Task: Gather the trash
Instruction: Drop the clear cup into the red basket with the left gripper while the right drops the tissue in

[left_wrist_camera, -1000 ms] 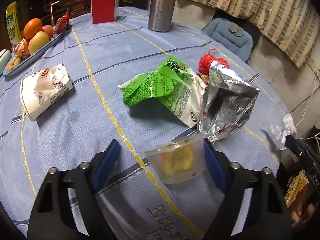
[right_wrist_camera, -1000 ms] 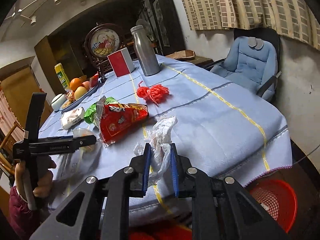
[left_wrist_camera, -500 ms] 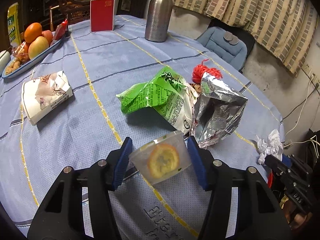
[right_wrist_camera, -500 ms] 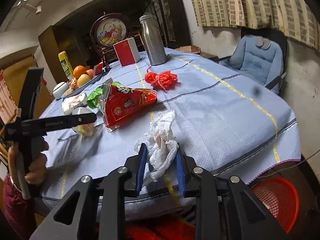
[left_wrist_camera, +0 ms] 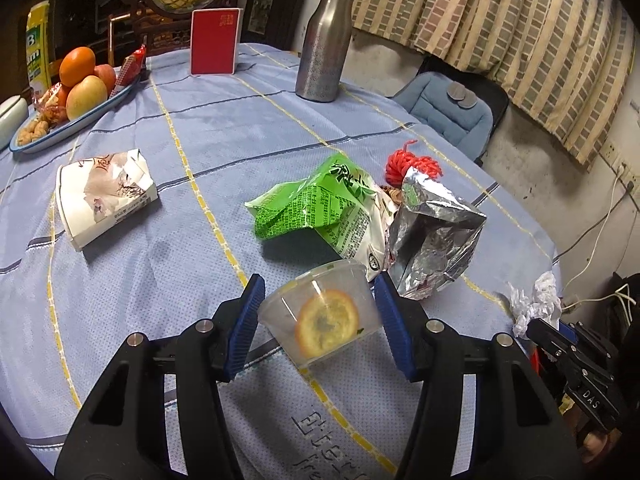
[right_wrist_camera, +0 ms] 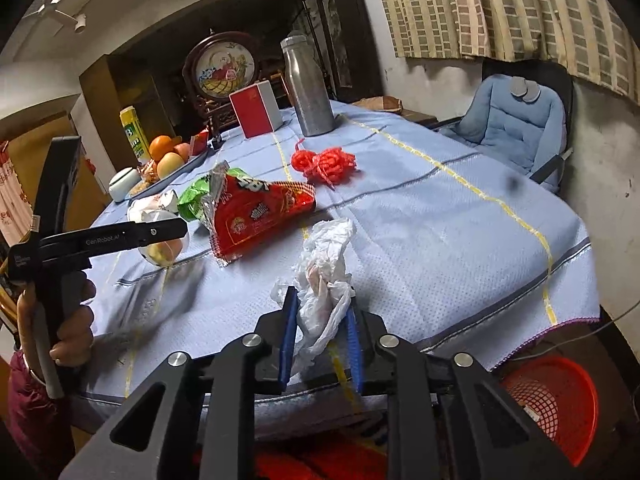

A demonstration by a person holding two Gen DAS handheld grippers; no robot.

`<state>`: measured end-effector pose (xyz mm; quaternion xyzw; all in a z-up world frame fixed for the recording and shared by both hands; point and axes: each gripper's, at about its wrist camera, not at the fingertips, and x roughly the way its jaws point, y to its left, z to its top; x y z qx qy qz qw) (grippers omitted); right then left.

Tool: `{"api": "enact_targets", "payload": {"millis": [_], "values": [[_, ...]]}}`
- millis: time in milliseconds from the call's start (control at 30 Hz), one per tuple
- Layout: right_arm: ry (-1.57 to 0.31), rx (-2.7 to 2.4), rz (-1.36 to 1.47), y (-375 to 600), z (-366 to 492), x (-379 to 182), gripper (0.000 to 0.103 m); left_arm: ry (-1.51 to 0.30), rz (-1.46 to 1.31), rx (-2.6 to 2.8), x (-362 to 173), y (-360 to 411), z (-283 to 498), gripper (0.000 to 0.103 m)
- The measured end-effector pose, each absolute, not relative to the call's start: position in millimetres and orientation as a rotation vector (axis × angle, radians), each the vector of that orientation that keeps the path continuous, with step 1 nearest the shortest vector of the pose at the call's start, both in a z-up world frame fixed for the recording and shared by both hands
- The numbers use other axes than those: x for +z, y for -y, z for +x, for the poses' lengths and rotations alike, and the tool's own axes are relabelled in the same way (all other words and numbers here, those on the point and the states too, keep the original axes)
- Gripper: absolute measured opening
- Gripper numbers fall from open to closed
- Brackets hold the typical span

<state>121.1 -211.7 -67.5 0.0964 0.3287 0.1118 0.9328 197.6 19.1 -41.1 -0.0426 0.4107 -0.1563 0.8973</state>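
Right wrist view shows the right gripper clamped on crumpled white plastic at the table edge, red basket below-right, while the left gripper pinches the clear cup.

Worktop: round, under a pale blue cloth with yellow and dark lines.
Far edge: steel bottle, red card standing upright.
Far left edge: fruit tray.
Left side: crushed white carton.
Middle: green wrapper touching the foil bag; red string bundle just behind them.
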Motion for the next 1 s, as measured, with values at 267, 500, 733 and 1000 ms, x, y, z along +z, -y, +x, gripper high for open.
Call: {"api": "enact_targets", "payload": {"millis": [267,500,733,1000], "values": [[-0.625,0.206,0.187,221,106,-49,0.023,-0.804,-0.156,-0.375,-31,-27,187,0.056],[-0.606,0.16,0.193,240,91,-44,0.023,-0.766,-0.138,-0.378,-23,-18,162,0.056],[-0.607,0.102,0.231,272,76,-48,0.023,-0.722,-0.079,-0.394,-11,9,145,0.056],[-0.621,0.023,0.28,311,62,-58,0.023,-0.695,-0.016,-0.448,0,49,134,0.056]]}}
